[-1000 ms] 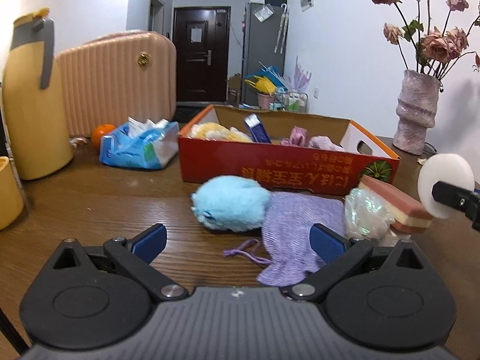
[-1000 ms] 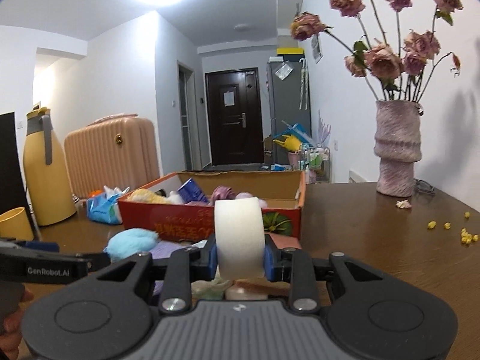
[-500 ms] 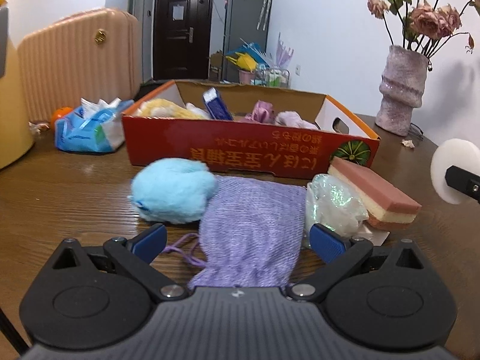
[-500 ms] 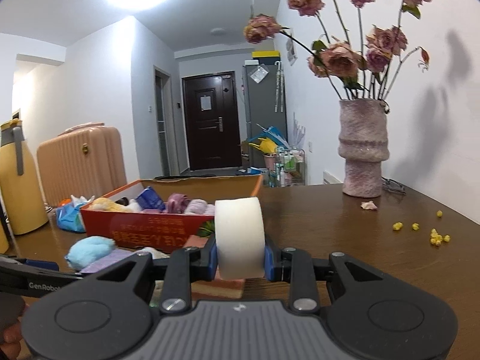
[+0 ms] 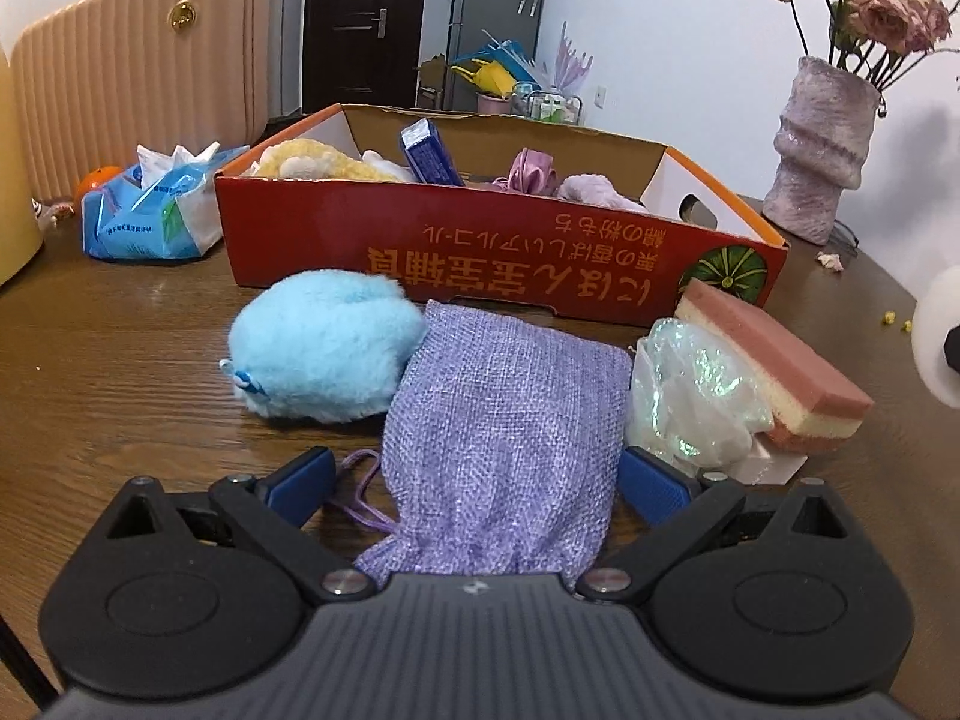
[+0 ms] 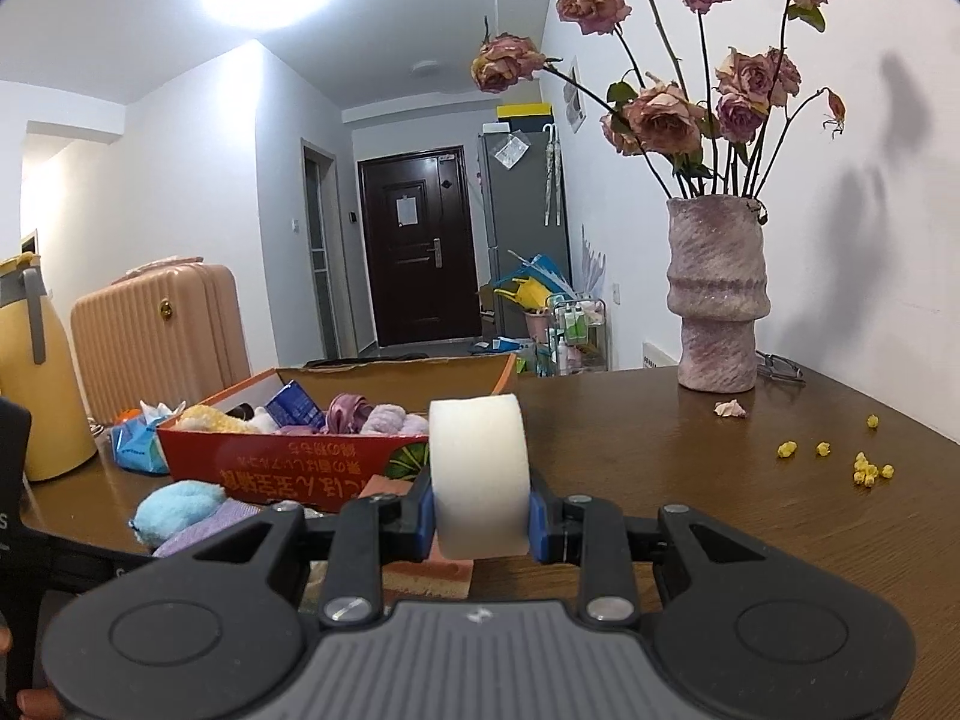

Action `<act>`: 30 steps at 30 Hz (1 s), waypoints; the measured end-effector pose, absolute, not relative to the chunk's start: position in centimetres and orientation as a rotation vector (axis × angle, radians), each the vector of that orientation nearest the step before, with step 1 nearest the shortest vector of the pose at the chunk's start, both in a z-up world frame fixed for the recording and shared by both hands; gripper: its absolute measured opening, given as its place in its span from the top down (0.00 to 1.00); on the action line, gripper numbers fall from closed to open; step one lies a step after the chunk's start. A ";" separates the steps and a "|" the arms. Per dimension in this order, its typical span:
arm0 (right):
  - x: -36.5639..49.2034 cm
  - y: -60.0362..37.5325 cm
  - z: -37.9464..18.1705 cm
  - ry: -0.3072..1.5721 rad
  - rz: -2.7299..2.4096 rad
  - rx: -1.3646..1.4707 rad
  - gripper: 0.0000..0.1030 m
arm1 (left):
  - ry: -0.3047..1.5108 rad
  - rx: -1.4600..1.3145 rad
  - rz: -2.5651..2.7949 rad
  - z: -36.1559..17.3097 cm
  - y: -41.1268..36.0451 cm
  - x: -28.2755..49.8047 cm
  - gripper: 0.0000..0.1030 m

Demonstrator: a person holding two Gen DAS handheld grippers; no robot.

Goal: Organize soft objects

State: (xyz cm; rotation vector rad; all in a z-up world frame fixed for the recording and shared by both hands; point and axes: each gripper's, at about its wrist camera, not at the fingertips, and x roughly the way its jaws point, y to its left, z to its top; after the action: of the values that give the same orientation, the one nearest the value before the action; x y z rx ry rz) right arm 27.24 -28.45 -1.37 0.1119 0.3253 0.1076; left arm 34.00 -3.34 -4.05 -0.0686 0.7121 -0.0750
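Your left gripper (image 5: 477,474) is spread wide, fingers either side of the purple pouch (image 5: 504,438) lying on the table (image 5: 120,360), not touching it. Your right gripper (image 6: 480,516) is clamped on the white sponge (image 6: 479,474), held above the table right of the box (image 6: 300,468).

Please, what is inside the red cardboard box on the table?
In the red box I can see a yellow plush, a blue packet, a pink cloth and a lilac fluffy item. The front wall hides the box floor and anything beneath them.
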 end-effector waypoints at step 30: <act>27.4 -28.3 -1.6 0.327 0.108 0.104 0.72 | 0.428 0.007 -0.078 0.6 -4.1 29.3 0.72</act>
State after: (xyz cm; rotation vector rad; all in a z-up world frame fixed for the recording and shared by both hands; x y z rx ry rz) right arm 27.43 -28.26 -1.57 0.1041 0.3271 0.1082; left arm 29.33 -4.05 0.58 0.0071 0.4283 -0.0775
